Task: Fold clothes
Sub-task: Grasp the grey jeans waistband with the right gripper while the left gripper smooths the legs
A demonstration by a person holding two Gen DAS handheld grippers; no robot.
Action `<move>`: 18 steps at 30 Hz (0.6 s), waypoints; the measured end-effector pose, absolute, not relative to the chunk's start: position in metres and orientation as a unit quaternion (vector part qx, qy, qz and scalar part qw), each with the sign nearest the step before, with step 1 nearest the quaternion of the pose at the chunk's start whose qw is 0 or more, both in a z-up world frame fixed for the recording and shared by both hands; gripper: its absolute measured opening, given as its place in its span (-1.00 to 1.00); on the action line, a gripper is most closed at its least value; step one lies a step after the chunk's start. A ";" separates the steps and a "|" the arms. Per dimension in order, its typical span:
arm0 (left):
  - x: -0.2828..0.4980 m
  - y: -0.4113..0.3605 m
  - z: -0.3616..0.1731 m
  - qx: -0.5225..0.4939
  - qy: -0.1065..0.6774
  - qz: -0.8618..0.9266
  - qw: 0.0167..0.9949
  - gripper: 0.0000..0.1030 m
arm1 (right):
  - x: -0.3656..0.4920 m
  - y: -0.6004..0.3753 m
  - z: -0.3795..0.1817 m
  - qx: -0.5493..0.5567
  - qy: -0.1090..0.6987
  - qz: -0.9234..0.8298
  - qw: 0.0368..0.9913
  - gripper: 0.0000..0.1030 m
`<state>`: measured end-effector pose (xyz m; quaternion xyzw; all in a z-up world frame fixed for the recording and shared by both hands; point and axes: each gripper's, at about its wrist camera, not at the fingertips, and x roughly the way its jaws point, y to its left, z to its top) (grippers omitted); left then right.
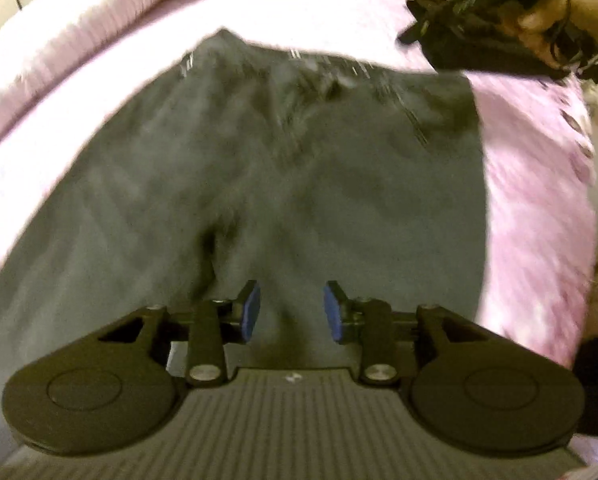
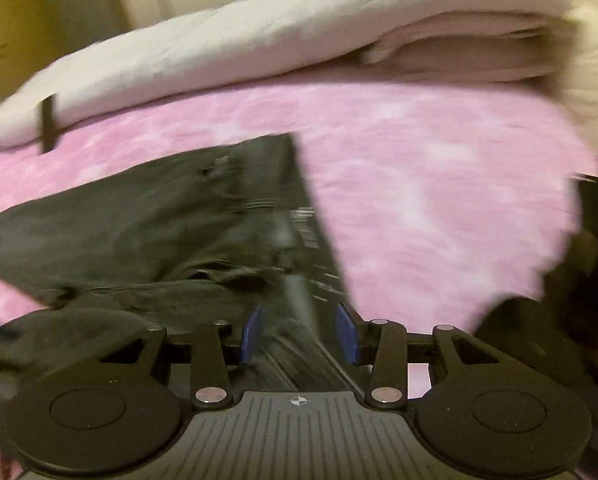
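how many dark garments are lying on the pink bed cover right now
1. The dark trousers lie spread on the pink cover, between the white duvet and the near edge. Blur and the rigs could hide others.

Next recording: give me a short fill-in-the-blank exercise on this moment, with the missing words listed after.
1. The dark trousers lie spread on a ____ blanket.
2. The pads of the left tool are coloured ____.
3. Between the left tool's open jaws there is ____ gripped.
4. Beyond the blanket lies folded bedding of a ____ colour.

Missing words: pink; blue; nothing; white
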<state>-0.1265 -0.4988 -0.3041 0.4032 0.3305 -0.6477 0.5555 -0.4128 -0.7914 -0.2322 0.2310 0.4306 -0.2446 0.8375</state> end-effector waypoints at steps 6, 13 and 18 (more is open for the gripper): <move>-0.129 -0.576 -0.317 0.387 0.303 -0.663 0.565 -0.01 | -0.364 -0.825 -0.297 0.243 0.504 -0.151 0.815 -0.19; -0.121 -0.632 -0.337 0.363 0.320 -0.663 0.571 0.23 | -0.379 -0.829 -0.299 0.286 0.475 -0.130 0.822 -0.64; -0.111 -0.647 -0.330 0.358 0.317 -0.668 0.571 0.23 | -0.388 -0.793 -0.250 0.202 0.438 -0.136 0.865 -0.69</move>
